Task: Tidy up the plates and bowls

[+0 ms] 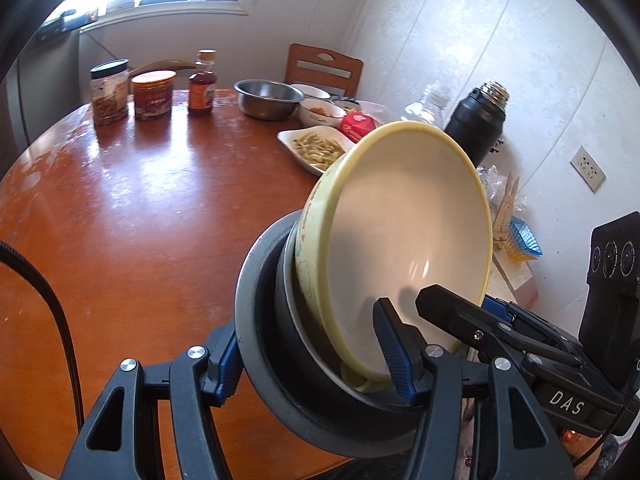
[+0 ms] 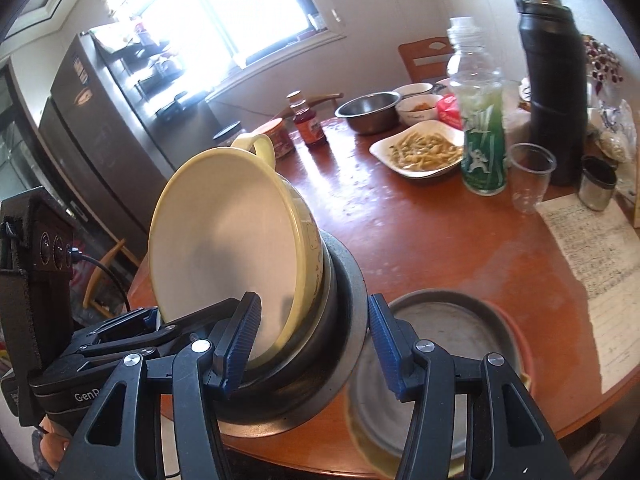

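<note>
A cream-yellow bowl [image 1: 408, 232] sits nested in a dark grey bowl [image 1: 256, 320], and the stack is tilted above the brown round table [image 1: 140, 200]. My left gripper [image 1: 310, 344] is shut on the stack's near wall, one blue pad outside the grey bowl and one inside the yellow bowl. My right gripper [image 2: 312, 328] is shut on the opposite side of the same stack [image 2: 224, 224] in the same way. Each gripper shows in the other's view: the right gripper [image 1: 464, 304] and the left gripper [image 2: 168, 320]. A grey plate [image 2: 440, 332] lies on the table under the right gripper.
Farther back stand a steel bowl [image 1: 268, 98], a white dish of food [image 1: 316, 148], small white bowls [image 2: 418, 110], jars [image 1: 154, 94], a sauce bottle [image 1: 202, 88], a green-labelled bottle [image 2: 480, 128], a black flask [image 2: 554, 92], a clear cup [image 2: 530, 176] and a paper sheet [image 2: 596, 256]. A fridge [image 2: 92, 120] stands at left.
</note>
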Available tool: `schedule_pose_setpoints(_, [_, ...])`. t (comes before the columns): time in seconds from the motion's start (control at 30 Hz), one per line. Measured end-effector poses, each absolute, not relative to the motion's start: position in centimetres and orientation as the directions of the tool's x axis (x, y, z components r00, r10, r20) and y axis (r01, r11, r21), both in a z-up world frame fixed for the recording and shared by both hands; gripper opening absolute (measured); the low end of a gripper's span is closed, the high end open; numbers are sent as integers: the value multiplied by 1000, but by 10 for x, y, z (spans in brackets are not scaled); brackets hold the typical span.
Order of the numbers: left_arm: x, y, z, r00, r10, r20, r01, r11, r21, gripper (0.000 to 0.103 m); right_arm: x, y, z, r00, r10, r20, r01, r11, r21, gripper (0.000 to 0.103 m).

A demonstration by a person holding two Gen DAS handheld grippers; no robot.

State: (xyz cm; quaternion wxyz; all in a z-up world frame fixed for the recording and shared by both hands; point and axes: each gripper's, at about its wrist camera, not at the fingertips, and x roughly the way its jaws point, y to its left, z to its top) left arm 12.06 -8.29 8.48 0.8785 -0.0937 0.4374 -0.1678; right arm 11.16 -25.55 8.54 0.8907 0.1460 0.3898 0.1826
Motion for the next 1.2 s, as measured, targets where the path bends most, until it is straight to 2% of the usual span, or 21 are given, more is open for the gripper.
schedule_pose_setpoints(0.63, [128,-170,66,476,-402,-782,318,908,-273,59,100,-344,63,634,386,-670,-101,900,424,57])
schedule_pose_setpoints(1.0, [126,-194,51,456,-348,-819,326,922,-210,59,99,-363,39,575,417,-704,-91,888,451,57])
schedule_pose_setpoints(1.2, [125,-198,53,480,-318,-818,324,930,-171,58,99,-363,39,585,429,-689,-131,887,442,56])
